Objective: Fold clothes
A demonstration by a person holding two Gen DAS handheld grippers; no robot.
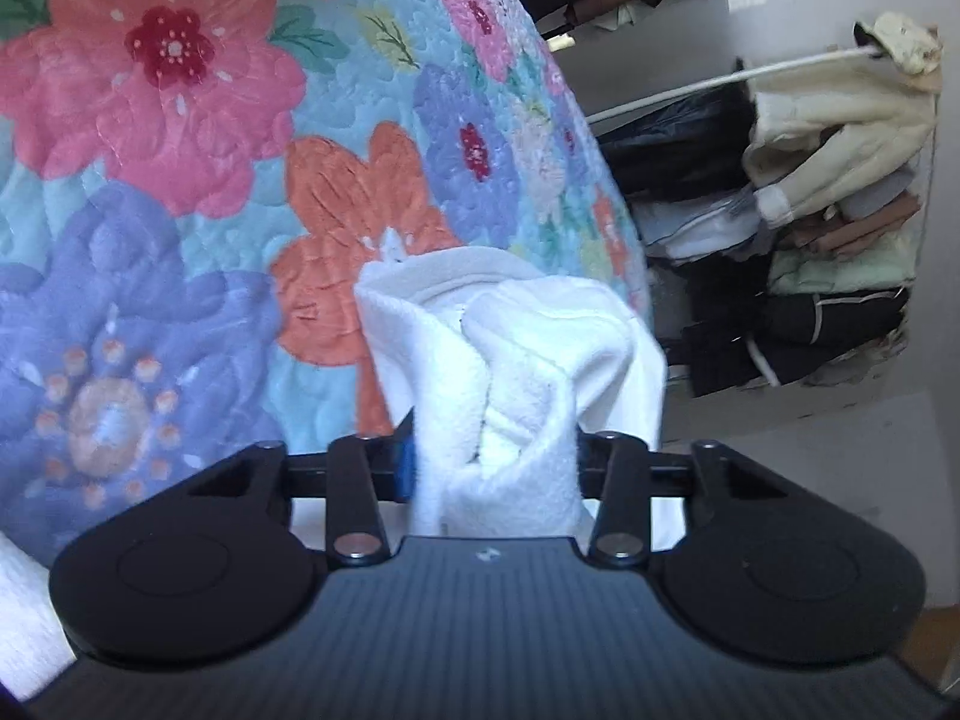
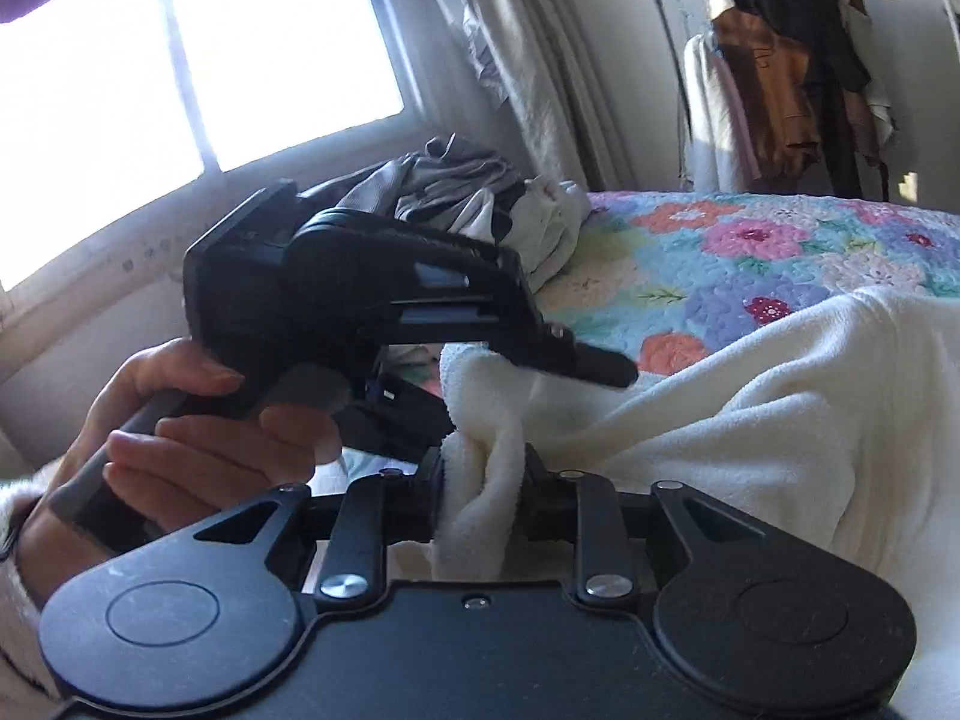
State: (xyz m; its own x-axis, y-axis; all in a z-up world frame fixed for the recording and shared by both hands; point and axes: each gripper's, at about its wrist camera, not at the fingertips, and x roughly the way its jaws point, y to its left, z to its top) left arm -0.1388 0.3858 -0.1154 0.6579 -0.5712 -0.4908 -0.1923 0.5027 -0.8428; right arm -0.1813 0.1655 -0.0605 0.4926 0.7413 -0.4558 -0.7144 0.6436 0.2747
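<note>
A white fleece garment (image 1: 510, 372) is bunched between my left gripper's (image 1: 495, 468) jaws, held above the floral quilt (image 1: 180, 180). My right gripper (image 2: 480, 492) is shut on another edge of the same white garment (image 2: 750, 420), which drapes down to the right over the bed. The left gripper (image 2: 360, 300), held in a hand, shows in the right wrist view, just above and left of the right gripper, its fingers closed on the cloth.
A heap of unfolded clothes (image 2: 468, 192) lies at the far side of the quilt (image 2: 750, 252) by the window. Shelves stuffed with clothes (image 1: 780, 210) stand right of the bed. A rack with hanging jackets (image 2: 780, 72) stands at the wall.
</note>
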